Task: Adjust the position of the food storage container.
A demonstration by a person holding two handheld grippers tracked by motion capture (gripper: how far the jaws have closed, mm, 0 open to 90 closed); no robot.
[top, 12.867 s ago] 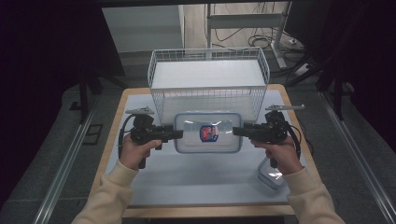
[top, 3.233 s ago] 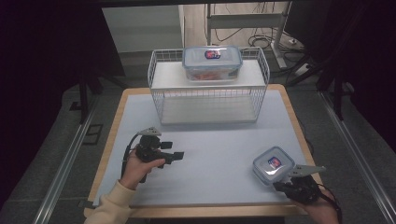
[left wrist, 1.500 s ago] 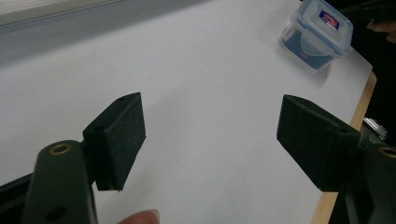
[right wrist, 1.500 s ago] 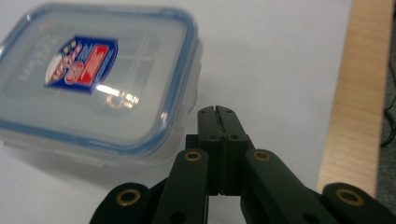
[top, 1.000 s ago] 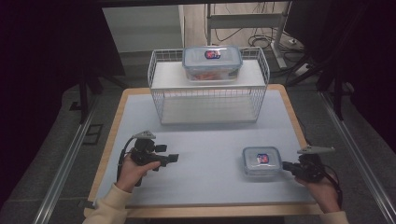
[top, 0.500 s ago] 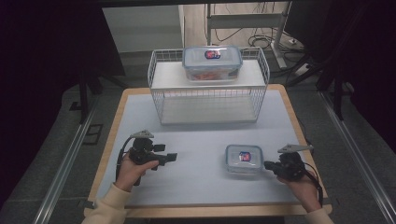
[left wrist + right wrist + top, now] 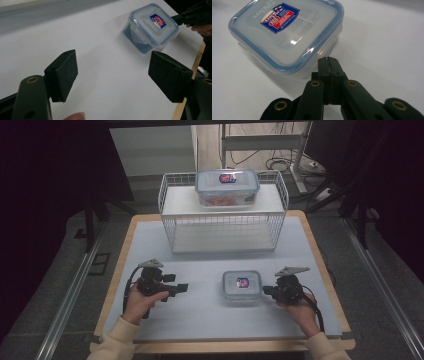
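The right claw [image 7: 329,60] has its jaws pressed flat together with nothing between them, and their tips sit against the near side wall of the small container [image 7: 287,35], a clear square box with a blue-edged lid and a red and blue label. In the high view this container [image 7: 242,287] lies on the table [image 7: 210,320], toward the front and right of centre, with the right claw [image 7: 266,291] just at its right side. The left claw [image 7: 112,72] is held with its jaws wide apart and empty above bare table, well apart from the container [image 7: 150,27]. Farther back stands a white wire basket [image 7: 224,220], and a larger lidded container [image 7: 227,187] rests on top of it.
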